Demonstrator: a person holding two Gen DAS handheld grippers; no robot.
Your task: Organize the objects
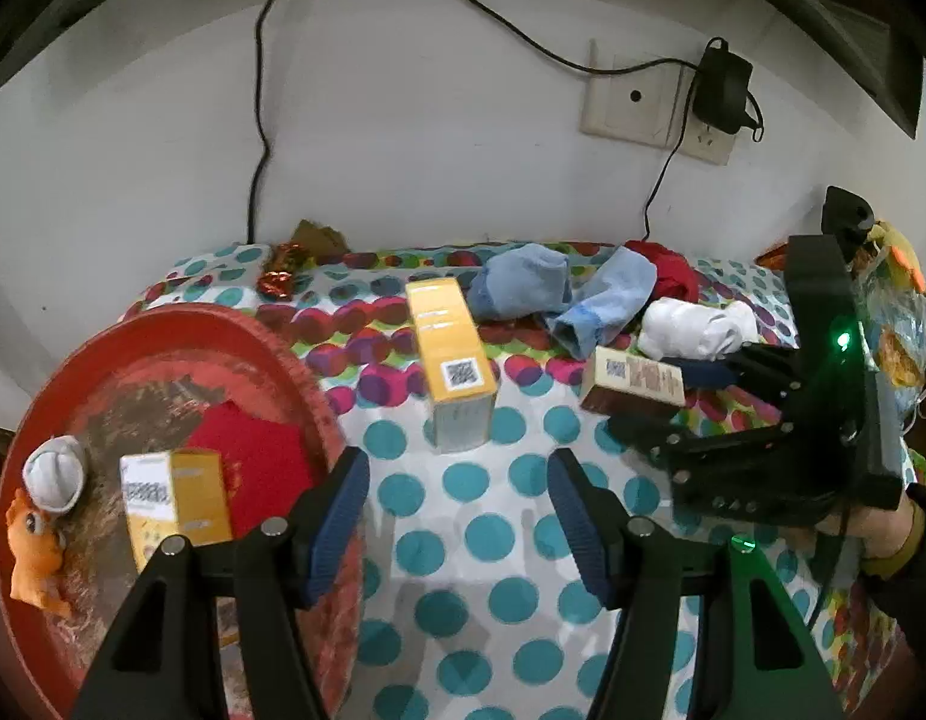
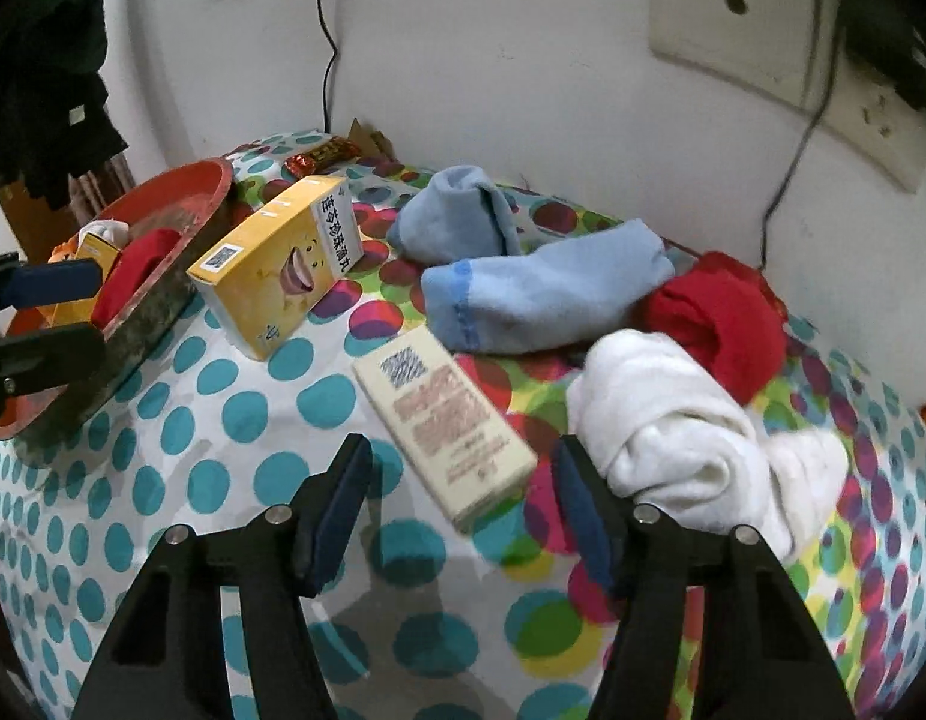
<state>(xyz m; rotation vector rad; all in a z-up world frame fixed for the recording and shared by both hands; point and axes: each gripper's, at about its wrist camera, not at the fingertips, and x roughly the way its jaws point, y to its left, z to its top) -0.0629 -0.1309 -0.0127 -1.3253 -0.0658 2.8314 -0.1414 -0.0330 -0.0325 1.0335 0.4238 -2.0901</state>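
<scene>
Cardboard, flat and cream, the box (image 2: 444, 429) lies on the dotted cloth (image 2: 234, 420) between your right gripper (image 2: 456, 510)'s part-open rubber pads, untouched, just beside a rolled white sock (image 2: 673, 438). Your left gripper (image 1: 456, 522) hangs open and empty by the round red tray (image 1: 162, 336) at the cloth's left edge, a yellow box (image 1: 174, 498) inside it.

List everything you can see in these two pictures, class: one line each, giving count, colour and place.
basin: 1, red, left
yellow boxes: 2, one in basin, one on cloth
cream box: 1, ahead of right gripper
blue socks: 2, by wall
white sock: 1, right
red sock: 1, behind white sock
red cloth: 1, in basin
orange toy: 1, in basin
candy: 1, red-gold, far corner
charger: 1, black, wall socket
left gripper: open, empty
right gripper: open, box between pads
</scene>
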